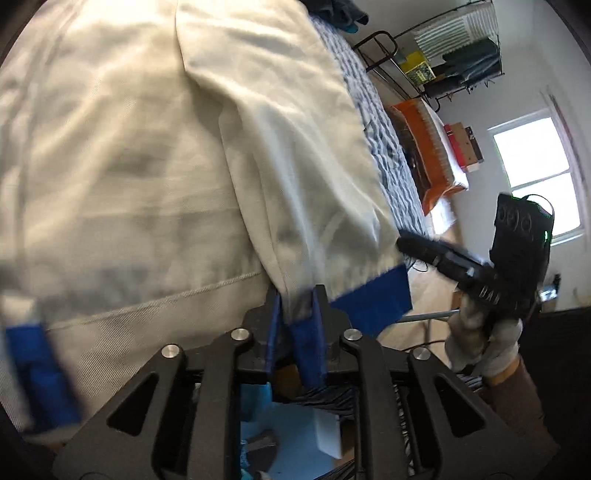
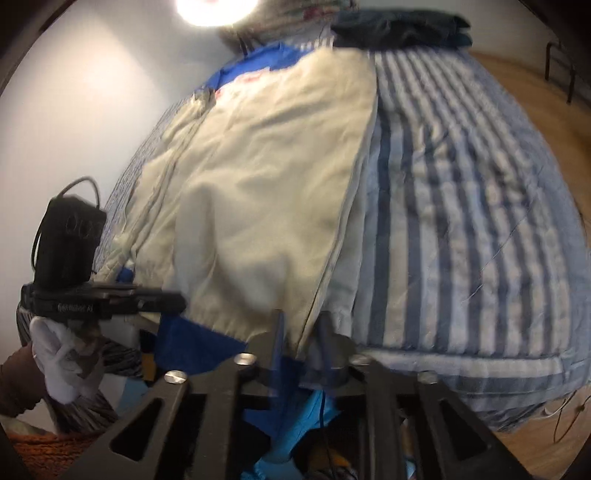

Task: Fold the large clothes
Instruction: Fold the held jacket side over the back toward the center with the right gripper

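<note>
1. Cream cloth with blue trim makes up the large garment point(image 2: 258, 192), which lies spread over a bed with a blue-and-white striped cover point(image 2: 461, 206).
2. Its near hem, edged in blue, hangs at the near edge of the bed, just in front of both cameras.
3. In the left wrist view the left tool point(image 1: 295, 299) is clenched on a fold of the garment point(image 1: 155, 155): cream cloth and a blue strip run down between its two fingers point(image 1: 320, 301).
4. In the right wrist view the right tool point(image 2: 301, 325) has the hem of the garment between its fingers; the picture is blurred there, so whether the pads press on the cloth cannot be told.
5. Seen from the left wrist, the right tool point(image 1: 404, 242) reaches in from the right, its tip at the right corner of the hem just above a blue cuff point(image 1: 373, 299); a gloved hand point(image 1: 484, 343) holds it.
6. Seen from the right wrist, the left tool point(image 2: 177, 301) comes in from the left at the hem's left corner, held by a hand in a white glove point(image 2: 66, 365) with a brown sleeve behind it.
7. At the far end of the bed, beyond the garment, sits a stack of dark folded clothes point(image 2: 402, 31).
8. Beside the bed's right side, in the left wrist view, stand an orange bag point(image 1: 424, 147) and a black wire rack point(image 1: 454, 55), with a bright window point(image 1: 539, 177) on the wall.
</note>
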Available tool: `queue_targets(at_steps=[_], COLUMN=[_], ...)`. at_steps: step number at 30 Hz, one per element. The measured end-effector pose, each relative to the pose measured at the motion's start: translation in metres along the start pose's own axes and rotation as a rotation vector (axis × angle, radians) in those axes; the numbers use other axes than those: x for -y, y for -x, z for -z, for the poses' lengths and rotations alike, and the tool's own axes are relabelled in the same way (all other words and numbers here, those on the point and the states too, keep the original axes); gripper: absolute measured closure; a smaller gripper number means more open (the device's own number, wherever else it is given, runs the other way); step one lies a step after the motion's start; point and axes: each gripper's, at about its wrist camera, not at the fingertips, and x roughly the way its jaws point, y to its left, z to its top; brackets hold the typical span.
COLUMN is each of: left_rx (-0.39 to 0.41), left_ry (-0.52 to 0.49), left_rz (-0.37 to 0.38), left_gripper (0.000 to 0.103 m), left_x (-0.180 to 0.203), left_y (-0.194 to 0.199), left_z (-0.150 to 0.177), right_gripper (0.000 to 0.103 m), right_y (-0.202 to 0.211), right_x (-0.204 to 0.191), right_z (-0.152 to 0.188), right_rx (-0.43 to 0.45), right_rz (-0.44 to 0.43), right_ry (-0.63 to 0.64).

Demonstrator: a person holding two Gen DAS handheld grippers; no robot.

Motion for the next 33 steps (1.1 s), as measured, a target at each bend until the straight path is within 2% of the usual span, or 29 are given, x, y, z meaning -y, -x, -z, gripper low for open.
queue_targets(at_steps=[1,3,5,8,9,11,13,15,16,17,19,23,27,33], left_rx=[0.022,0.075,0.125,0.170,0.183,0.200,0.180,0.134,0.099,0.107,0.124,0.148,0.206,0.293], left_ry=[-0.020,-0.061,-0.082,-0.103,-0.103,-0.089,-0.083,-0.068,-0.075,-0.095,-0.118,-0.063,-0.051,-0.055], left_rz=[-0.012,-0.027,-0.026,-0.075,-0.098,-0.129,-0.190,-0.246,-0.281,-0.293,-0.295,-0.211,-0.129,-0.147], left_gripper=[0.089,0.089,0.089,0.089,0.089,0.089,0.089,0.089,0.089,0.089,0.089,0.089,0.089,0.089], left_x=[0.006,0.014,0.022,0.027,0.028,0.025,0.021,0.008,0.002,-0.003,0.000,0.001,0.006,0.002], left_y=[0.009,0.028,0.037,0.035,0.031,0.022,0.002,-0.017,-0.025,-0.029,-0.028,-0.004,0.039,0.094], left_z=[0.004,0.007,0.001,-0.020,-0.027,-0.041,-0.050,-0.046,-0.044,-0.039,-0.036,-0.030,-0.014,0.014], right_gripper=[0.066,0.036,0.035,0.040,0.049,0.056,0.057,0.074,0.076,0.079,0.084,0.089,0.091,0.092], right_y=[0.004,0.004,-0.005,-0.023,-0.033,-0.042,-0.043,-0.041,-0.039,-0.038,-0.033,-0.024,-0.015,-0.012], right_x=[0.005,0.015,0.021,0.024,0.028,0.032,0.032,0.036,0.040,0.042,0.039,0.019,-0.009,-0.041], right_z=[-0.002,-0.007,-0.011,-0.013,-0.012,-0.010,-0.009,-0.007,-0.007,-0.005,-0.006,-0.014,-0.023,-0.035], right_rx=[0.022,0.043,0.028,-0.016,-0.041,-0.056,-0.048,-0.048,-0.038,-0.032,-0.018,-0.009,0.004,0.018], right_rz=[-0.023,-0.069,-0.082,-0.048,-0.064,-0.097,-0.108,-0.147,-0.183,-0.199,-0.197,-0.111,-0.003,0.085], right_ry=[-0.025,-0.082,-0.110,-0.109,-0.129,-0.163,-0.163,-0.181,-0.209,-0.219,-0.206,-0.150,-0.051,0.042])
